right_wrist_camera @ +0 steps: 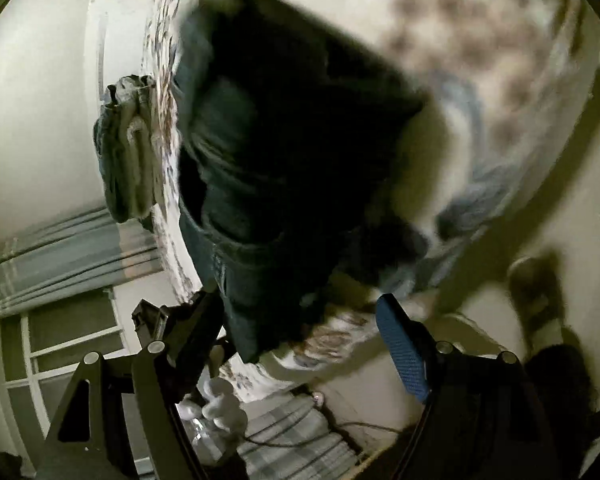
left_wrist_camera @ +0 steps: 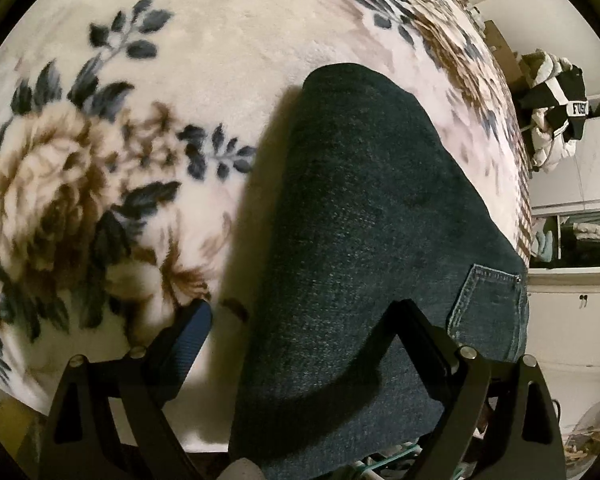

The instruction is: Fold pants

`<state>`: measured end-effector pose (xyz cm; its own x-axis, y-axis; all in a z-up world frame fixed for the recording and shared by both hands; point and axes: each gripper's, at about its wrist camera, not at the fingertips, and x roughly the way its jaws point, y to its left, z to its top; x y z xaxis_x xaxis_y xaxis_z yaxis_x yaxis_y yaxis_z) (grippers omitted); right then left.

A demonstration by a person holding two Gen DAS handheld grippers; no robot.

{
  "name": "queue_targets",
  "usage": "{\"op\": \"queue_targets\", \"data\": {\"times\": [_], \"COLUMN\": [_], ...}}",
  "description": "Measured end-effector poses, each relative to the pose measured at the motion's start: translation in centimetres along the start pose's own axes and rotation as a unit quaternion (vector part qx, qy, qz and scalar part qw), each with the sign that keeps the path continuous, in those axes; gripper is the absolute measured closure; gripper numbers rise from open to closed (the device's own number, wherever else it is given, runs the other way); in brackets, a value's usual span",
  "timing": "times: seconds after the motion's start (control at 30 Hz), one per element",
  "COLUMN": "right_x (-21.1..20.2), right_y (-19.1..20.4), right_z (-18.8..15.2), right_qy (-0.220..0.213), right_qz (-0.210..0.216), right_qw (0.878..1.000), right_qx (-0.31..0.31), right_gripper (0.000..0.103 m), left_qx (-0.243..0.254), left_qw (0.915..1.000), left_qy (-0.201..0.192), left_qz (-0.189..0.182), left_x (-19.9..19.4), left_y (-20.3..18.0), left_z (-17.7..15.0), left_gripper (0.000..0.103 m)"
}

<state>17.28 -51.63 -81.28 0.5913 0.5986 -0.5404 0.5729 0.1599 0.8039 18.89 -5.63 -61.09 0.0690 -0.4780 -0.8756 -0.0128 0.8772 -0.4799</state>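
Dark blue jeans [left_wrist_camera: 364, 208] lie folded on a cream floral blanket [left_wrist_camera: 140, 120], a back pocket [left_wrist_camera: 488, 304] at the right. My left gripper [left_wrist_camera: 304, 320] is open, its fingers wide apart just above the near end of the jeans, one finger [left_wrist_camera: 188, 340] over the blanket. In the blurred right wrist view the jeans [right_wrist_camera: 284, 152] fill the centre. My right gripper [right_wrist_camera: 300, 312] is open with its blue-padded finger [right_wrist_camera: 404, 352] to the right of the jeans' near edge and the other at the left.
A black-and-white garment [left_wrist_camera: 556, 112] hangs at the right beyond the bed edge, with white cabinets [left_wrist_camera: 572, 312] below. In the right wrist view folded clothes [right_wrist_camera: 124, 152] sit at the blanket's far edge, with a curtain [right_wrist_camera: 60, 256] and window behind.
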Motion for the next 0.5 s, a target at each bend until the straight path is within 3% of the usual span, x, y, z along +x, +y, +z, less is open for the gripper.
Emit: {"op": "queue_targets", "data": {"times": [0.13,0.27,0.5], "right_x": [1.2,0.9,0.6], "right_y": [-0.7,1.2,0.0], "right_z": [0.1,0.2,-0.3], "right_qy": [-0.018,-0.045,-0.040], "right_qz": [0.004,0.019,0.014], "right_qw": [1.000,0.998,0.999], "right_qx": [-0.012,-0.032,-0.016], "right_gripper": [0.021,0.021,0.021], "left_qx": [0.007,0.007,0.003], "left_qw": [1.0000,1.0000,0.9999], "left_qy": [0.003,0.001,-0.002], "left_qz": [0.005,0.006,0.009], "left_x": [0.1,0.1,0.4], "left_y": [-0.2,-0.1,-0.3], "left_z": [0.1,0.0,0.1], "left_gripper": [0.010,0.009,0.009]}}
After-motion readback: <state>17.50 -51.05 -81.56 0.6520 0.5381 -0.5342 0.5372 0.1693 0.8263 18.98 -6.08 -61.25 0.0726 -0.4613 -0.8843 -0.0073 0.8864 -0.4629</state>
